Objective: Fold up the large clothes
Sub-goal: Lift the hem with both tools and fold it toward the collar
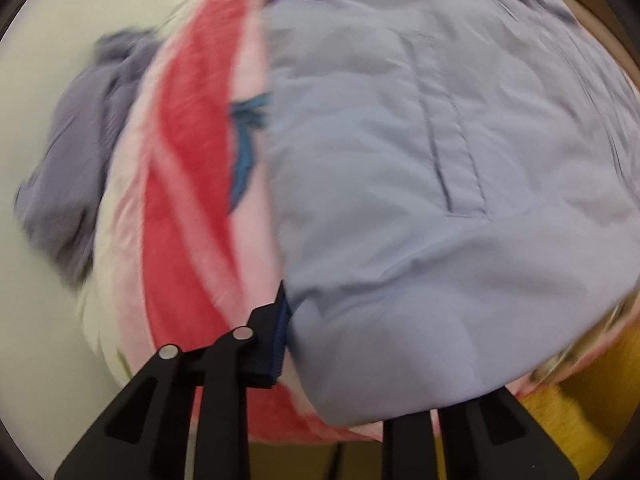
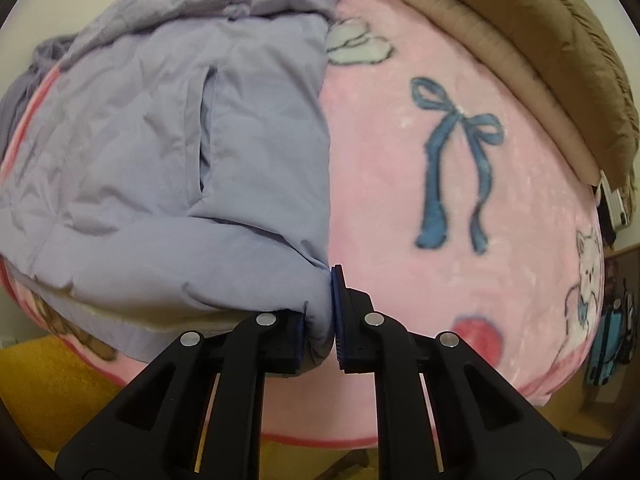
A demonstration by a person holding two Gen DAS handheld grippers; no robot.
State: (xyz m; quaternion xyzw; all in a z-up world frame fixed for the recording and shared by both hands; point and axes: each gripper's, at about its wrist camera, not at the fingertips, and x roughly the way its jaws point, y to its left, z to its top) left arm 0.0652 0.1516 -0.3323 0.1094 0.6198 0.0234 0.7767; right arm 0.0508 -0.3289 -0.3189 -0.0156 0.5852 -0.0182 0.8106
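Note:
A puffy lavender jacket (image 1: 400, 160) lies spread on a pink blanket (image 2: 420, 208) with blue bows and red stripes. In the right wrist view the jacket (image 2: 160, 160) covers the left half, and my right gripper (image 2: 318, 320) is shut on its near right hem corner, with fabric bunched between the blue pads. In the left wrist view, which is blurred, my left gripper (image 1: 320, 340) grips the jacket's near left hem. Its left finger (image 1: 276, 336) presses against the fabric, while the jacket hides the other finger.
A crumpled grey garment (image 1: 80, 140) lies at the blanket's (image 1: 184, 168) far left edge. A brown padded coat (image 2: 540, 48) lies along the back right. Yellow floor (image 2: 40, 380) shows below the near edge. A blue suitcase (image 2: 604, 344) stands at the far right.

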